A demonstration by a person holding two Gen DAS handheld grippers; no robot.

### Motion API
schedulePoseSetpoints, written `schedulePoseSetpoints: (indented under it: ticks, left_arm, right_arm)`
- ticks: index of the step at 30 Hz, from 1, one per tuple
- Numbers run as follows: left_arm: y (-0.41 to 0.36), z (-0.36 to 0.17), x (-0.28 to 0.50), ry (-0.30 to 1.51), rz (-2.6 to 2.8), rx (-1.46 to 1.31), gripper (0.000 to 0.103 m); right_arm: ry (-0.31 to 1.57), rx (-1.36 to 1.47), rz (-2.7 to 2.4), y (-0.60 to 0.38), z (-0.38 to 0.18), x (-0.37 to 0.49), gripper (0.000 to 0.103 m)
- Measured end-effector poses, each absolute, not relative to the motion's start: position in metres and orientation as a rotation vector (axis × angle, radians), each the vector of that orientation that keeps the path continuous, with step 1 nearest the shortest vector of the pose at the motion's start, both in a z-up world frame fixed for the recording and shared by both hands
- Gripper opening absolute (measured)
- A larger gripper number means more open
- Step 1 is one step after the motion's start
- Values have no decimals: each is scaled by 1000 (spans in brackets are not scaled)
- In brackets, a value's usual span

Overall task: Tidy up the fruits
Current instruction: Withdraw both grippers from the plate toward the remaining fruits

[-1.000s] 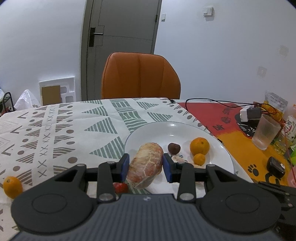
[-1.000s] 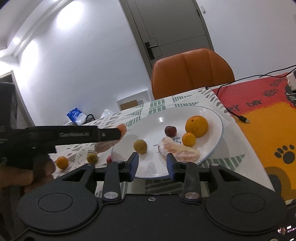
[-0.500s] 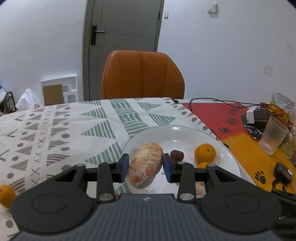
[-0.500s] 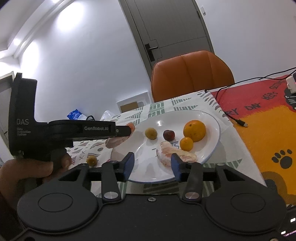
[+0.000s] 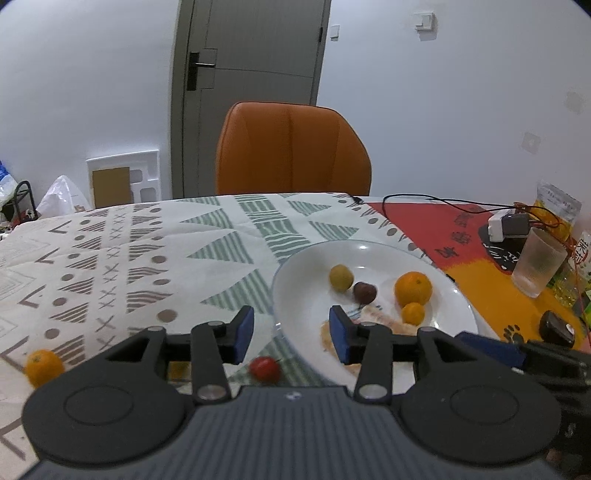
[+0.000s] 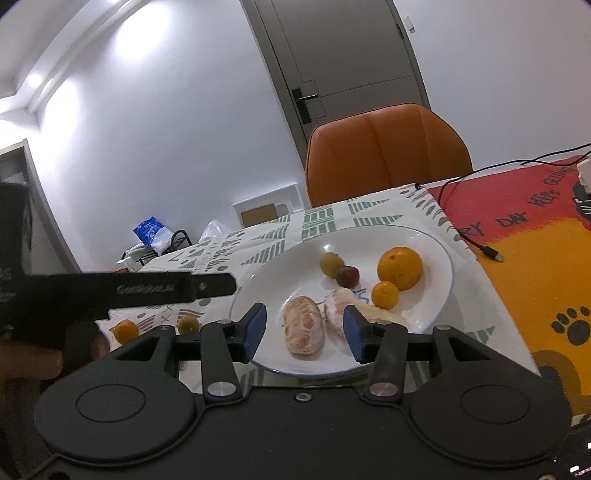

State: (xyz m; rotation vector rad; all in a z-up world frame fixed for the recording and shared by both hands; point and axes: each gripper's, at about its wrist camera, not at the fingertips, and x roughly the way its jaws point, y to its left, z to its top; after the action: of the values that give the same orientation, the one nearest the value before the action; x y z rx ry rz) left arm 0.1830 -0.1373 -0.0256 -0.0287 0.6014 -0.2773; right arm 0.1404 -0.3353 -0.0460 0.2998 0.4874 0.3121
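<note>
This is a room in a home, a dining spot by the look of it. A table under a white cloth printed with green and brown triangles and a red and orange mat with paw prints stands before an orange padded chair at its far edge. Behind are plain white walls, a grey interior door with a black handle, a wall switch, and a white plastic bag on the floor.
</note>
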Motion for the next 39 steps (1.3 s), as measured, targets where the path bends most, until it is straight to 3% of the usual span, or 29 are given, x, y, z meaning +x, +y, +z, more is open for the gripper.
schedulePoseSetpoints:
  ticks: [10, 15, 18, 39]
  left_arm:
    - [-105, -23, 170, 589, -210, -50, 57]
    - [-93, -19, 163, 568, -177, -45, 75]
    - [-85, -16, 159, 557, -167, -43, 79]
    - [-9, -19, 151, 552, -9, -112, 81]
  right_arm:
    - [486, 291, 332, -321, -42, 143, 54]
    - [478, 276, 346, -311, -38, 142, 61]
    - [475, 271, 351, -306, -36, 142, 65]
    - [580, 218, 434, -251, -24, 150, 67]
